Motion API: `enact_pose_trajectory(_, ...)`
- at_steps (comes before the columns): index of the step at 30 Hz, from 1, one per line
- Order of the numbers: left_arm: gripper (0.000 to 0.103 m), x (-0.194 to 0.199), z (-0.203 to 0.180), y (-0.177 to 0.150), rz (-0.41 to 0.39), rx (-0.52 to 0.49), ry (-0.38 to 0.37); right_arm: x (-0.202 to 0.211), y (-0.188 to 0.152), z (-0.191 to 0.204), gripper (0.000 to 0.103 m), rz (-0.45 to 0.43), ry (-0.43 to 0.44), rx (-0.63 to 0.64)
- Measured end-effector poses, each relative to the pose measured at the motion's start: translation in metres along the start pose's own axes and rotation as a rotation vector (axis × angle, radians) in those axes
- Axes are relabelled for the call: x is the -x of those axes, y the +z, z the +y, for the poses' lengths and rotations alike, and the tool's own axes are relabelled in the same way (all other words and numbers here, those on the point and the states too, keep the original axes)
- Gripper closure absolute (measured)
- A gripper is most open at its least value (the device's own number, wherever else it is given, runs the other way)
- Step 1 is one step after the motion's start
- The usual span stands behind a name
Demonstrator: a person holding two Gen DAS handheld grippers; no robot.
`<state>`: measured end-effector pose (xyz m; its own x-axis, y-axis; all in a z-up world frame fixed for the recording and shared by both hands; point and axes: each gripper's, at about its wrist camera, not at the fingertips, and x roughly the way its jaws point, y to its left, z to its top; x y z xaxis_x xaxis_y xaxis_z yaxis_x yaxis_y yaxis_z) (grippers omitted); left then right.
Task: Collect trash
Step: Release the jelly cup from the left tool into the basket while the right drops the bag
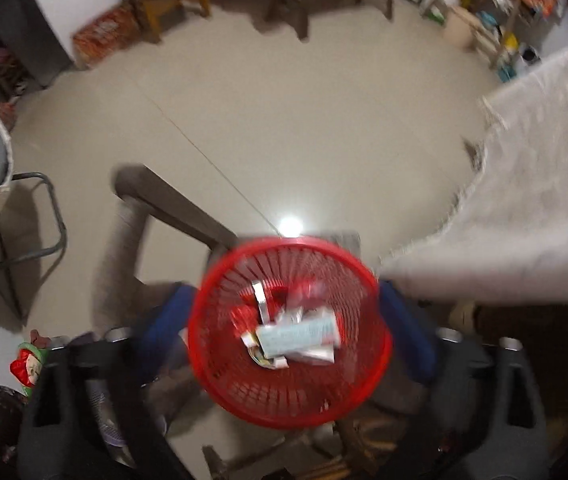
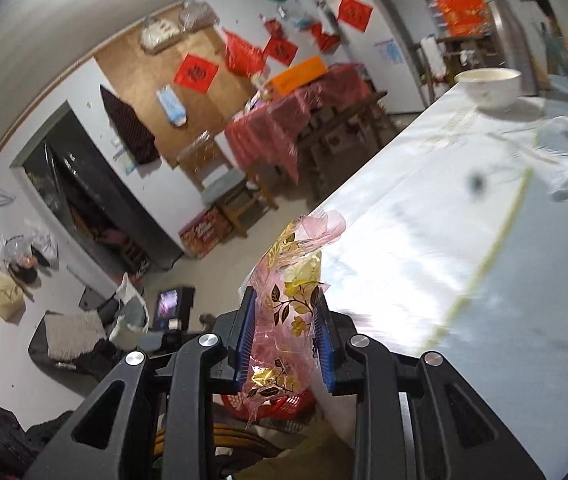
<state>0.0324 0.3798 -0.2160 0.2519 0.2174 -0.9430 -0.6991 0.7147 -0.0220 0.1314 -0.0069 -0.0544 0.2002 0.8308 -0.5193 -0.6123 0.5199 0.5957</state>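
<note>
i count one red basket (image 1: 287, 332) of wrappers under my left gripper (image 1: 284, 344), pointing steeply down, jaws wide and empty; right gripper (image 2: 285, 332) pinches one pink wrapper (image 2: 287, 304), aimed at twelve o'clock.

We see pale tiled floor (image 1: 284, 120), glossy, ceiling light reflected as bright spot (image 1: 289, 226). White walls (image 2: 64, 60) — red paper squares (image 2: 196, 73) stuck on wooden door (image 2: 156, 92). Table under red cloth (image 2: 284, 120), wooden chair (image 2: 224, 184) beside it. Dark doorway (image 2: 84, 192) at left. We note near table's white cloth (image 2: 423, 220) — bowl (image 2: 488, 87) on it. Cluttered shelves (image 1: 503, 12) in far corner.
</note>
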Motion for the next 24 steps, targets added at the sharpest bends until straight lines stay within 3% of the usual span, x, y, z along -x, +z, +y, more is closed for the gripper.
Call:
enact_pose_trajectory(7, 0.008, 0.033, 0.038, 0.018, -0.05, 0.171, -0.023, -0.086, -0.016, 0.069, 0.075, 0.21, 0.033, 0.139)
enact_pose_trajectory(14, 0.007, 0.046, 0.084, 0.03, -0.085, 0.379, -0.076, -0.212, -0.06, 0.131, 0.075, 0.51, 0.07, 0.285)
enact_pose_trajectory(16, 0.007, 0.046, 0.093, 0.031, -0.084, 0.402, -0.066, -0.249, -0.08, 0.141, 0.07, 0.596, 0.072, 0.311)
enact_pose_trajectory(18, 0.007, 0.048, 0.098, 0.031, -0.087, 0.411, -0.069, -0.286, -0.099, 0.146, 0.051, 0.671, 0.061, 0.327)
enact_pose_trajectory(21, 0.007, 0.052, 0.095, 0.031, -0.1, 0.397, -0.065, -0.307, -0.111, 0.139, 0.05, 0.683, 0.012, 0.305)
enact_pose_trajectory(24, 0.007, 0.055, 0.082, 0.03, -0.113, 0.364, -0.055, -0.294, -0.109, 0.131, 0.05, 0.657, 0.009, 0.29)
